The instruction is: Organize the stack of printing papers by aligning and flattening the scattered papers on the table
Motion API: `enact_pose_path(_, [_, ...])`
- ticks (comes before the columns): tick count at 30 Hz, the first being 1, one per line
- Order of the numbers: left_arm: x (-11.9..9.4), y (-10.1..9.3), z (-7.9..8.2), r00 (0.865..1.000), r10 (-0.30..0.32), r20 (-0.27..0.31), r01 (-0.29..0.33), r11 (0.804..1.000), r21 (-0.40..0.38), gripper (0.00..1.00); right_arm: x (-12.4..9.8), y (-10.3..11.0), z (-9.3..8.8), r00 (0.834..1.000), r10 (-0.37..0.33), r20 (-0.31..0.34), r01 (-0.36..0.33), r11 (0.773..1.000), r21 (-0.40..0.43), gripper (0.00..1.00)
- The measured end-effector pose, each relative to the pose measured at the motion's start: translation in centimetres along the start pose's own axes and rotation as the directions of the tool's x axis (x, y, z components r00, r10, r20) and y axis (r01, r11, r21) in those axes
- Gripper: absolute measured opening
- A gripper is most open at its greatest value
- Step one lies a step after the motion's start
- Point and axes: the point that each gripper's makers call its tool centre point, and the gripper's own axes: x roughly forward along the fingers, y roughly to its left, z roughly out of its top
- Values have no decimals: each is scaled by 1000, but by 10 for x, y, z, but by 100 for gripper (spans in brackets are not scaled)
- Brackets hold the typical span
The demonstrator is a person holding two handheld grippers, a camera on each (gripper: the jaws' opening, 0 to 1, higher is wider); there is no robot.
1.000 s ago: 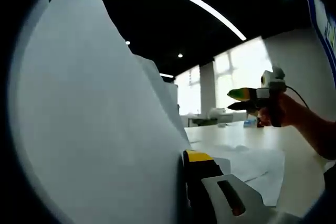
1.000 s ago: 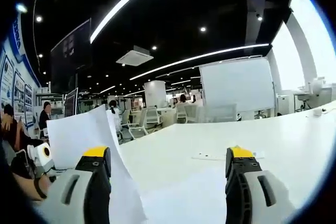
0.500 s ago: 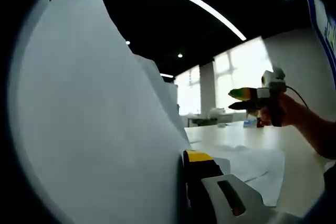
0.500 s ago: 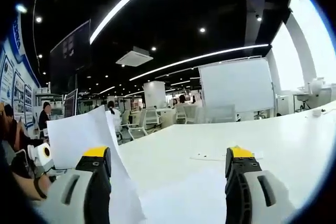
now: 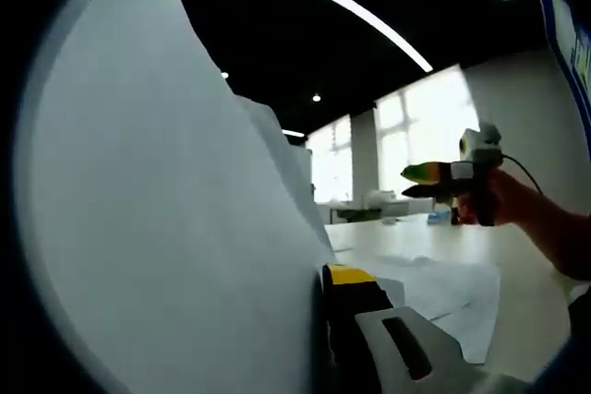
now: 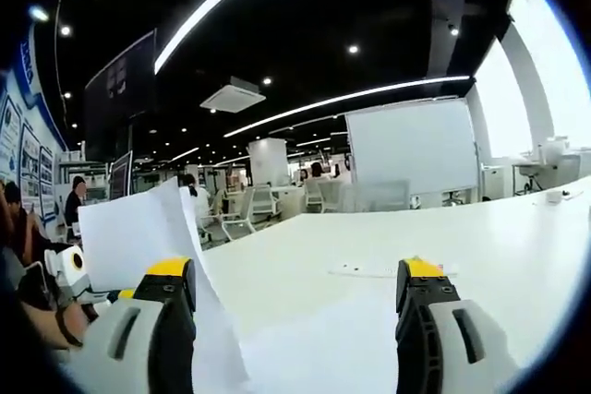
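Note:
A stack of white printing papers [image 5: 166, 228] stands upright, close in the left gripper view. My left gripper [image 5: 323, 276] is shut on its lower edge. One yellow-tipped jaw presses against the sheets and the other is hidden behind them. From the right gripper view the same raised papers [image 6: 138, 232] stand at the left, with the left gripper [image 6: 74, 274] at their base. My right gripper [image 6: 295, 269] is open, jaws wide apart over loose sheets [image 6: 314, 348] lying flat on the table. A hand holds the right gripper [image 5: 413, 182] above the table, apart from the stack.
More flat sheets [image 5: 452, 292] lie on the long white table [image 6: 480, 237], and a single sheet [image 6: 369, 270] lies farther out. A whiteboard [image 6: 416, 149], office chairs and several people stand in the background. A person's arm [image 5: 545, 228] reaches in from the right.
Almost nothing has changed. The right gripper view has shifted slightly, so that gripper has drifted a little. The held papers stay upright.

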Motion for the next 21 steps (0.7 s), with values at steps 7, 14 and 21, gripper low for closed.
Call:
enact_pose_path(7, [0,0,0,1000,0,0,0,1000,1,10,0,-4,-7,1000,-8,-14,9,1000,6,85])
enact_pose_path(14, [0,1,0,1000,1,0,-1,1000,1,10,-2,-8,-9,1000,-14,-16,14,1000,13,85])
enact_pose_path(21, [0,1,0,1000,1,-1,-1,1000,1,10,-3,-11,-10,1000,-21,-19,21,1000,13,84])
